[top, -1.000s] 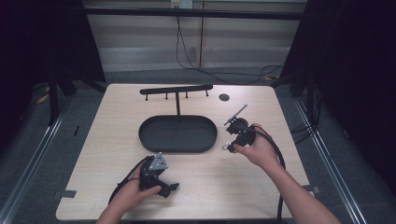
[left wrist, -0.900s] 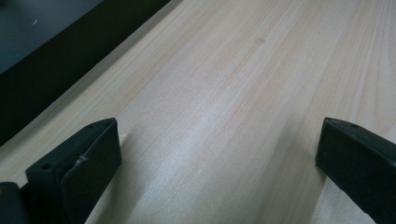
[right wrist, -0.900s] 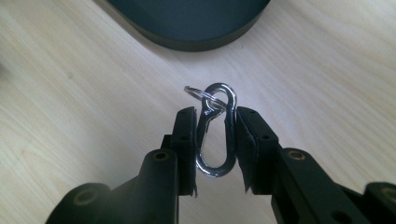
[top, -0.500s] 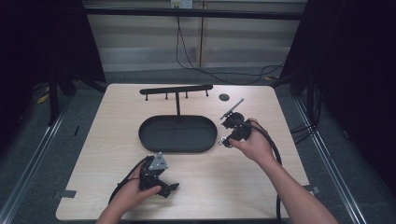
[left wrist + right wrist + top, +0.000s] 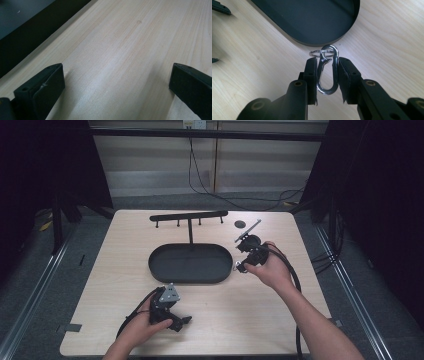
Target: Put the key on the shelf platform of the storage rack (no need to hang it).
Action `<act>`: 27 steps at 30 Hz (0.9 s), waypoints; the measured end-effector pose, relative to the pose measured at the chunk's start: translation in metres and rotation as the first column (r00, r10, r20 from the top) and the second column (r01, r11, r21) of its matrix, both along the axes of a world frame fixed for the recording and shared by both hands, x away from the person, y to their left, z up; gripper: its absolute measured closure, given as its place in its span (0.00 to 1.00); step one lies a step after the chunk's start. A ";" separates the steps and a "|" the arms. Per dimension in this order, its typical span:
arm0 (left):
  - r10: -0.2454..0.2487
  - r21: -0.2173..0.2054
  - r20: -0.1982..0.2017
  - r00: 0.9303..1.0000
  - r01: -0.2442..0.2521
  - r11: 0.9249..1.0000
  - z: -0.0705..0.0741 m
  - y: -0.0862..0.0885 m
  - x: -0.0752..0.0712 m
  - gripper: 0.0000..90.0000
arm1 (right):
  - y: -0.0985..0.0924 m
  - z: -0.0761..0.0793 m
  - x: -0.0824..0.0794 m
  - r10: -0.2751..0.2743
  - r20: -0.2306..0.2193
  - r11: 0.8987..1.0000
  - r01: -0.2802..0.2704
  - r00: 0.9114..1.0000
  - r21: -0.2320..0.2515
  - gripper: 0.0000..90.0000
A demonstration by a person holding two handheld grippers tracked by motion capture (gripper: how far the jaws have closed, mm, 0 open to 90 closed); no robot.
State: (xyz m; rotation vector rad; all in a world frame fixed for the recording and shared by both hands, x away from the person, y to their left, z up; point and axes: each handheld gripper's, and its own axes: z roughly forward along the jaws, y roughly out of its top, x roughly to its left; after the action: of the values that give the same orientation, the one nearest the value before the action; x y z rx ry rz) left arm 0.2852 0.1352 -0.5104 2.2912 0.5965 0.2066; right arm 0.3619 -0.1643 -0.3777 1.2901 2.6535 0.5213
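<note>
Carabiner [image 5: 327,72] with its key ring sits clamped between the pads of the right hand-held gripper [image 5: 326,75], just short of the oval tray [image 5: 312,17] ahead, seemingly for hanging, while the left hand-held gripper [image 5: 115,82] rests with jaws apart on the surface [image 5: 125,50].

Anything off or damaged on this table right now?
Nothing stands out. The right tongs grip a silver metal carabiner clip squarely beside the black oval tray; the left tongs sit open over bare wood.
</note>
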 end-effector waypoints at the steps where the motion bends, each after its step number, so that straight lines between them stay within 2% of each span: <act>1: 0.000 0.000 -0.001 1.000 0.000 1.000 0.000 0.000 0.000 0.00 | 0.001 0.001 0.001 0.003 0.003 1.000 -0.003 1.000 0.001 0.78; 17: -0.002 -0.001 -0.002 1.000 0.002 1.000 0.000 0.000 0.000 0.00 | 0.016 0.001 0.009 0.018 0.007 1.000 -0.018 1.000 0.001 0.78; 27: -0.001 -0.001 -0.002 1.000 0.001 1.000 0.000 0.000 0.000 0.00 | 0.024 0.001 0.015 0.020 0.002 1.000 -0.020 1.000 0.018 0.78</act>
State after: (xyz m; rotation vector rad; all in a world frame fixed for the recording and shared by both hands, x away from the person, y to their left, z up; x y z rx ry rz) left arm 0.2853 0.1353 -0.5103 2.2913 0.5960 0.2035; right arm 0.3770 -0.1401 -0.3763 1.2688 2.6682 0.5502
